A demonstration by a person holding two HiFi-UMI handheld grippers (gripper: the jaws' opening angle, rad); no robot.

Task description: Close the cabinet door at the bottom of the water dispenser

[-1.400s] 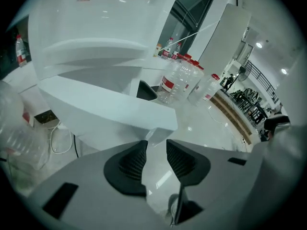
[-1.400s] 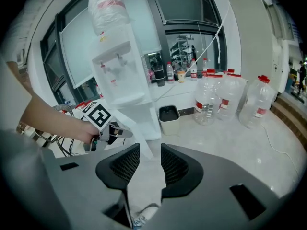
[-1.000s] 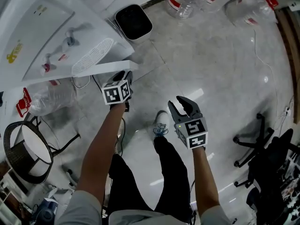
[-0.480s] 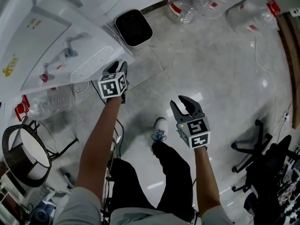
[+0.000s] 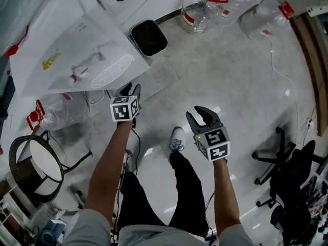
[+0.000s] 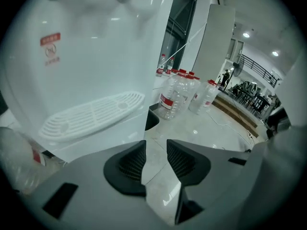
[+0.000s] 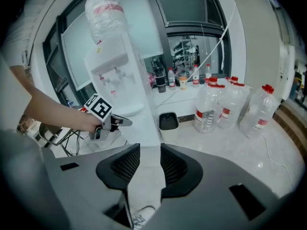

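The white water dispenser (image 5: 77, 50) stands at the upper left, its ribbed drip tray (image 5: 110, 70) jutting out. Its lower cabinet front (image 7: 144, 123) looks flat and flush in the right gripper view; from the head view the tray hides it. My left gripper (image 5: 128, 88) hovers just below the tray, a little off the cabinet, jaws open with nothing between them (image 6: 154, 152). Over the floor near my shoe, my right gripper (image 5: 201, 114) hangs free, also open and empty (image 7: 150, 162).
A black bin (image 5: 148, 37) sits beside the dispenser. Several large water bottles (image 5: 202, 4) stand beyond it. A crumpled plastic bag (image 5: 56, 111), cables (image 5: 95, 96) and a round wire stool (image 5: 33, 168) lie at the left. An office chair (image 5: 287, 163) is at the right.
The white door edge that stuck out beside my left gripper a second ago no longer shows. That gripper went in against the dispenser, then drew back slightly. Both grippers have risen.
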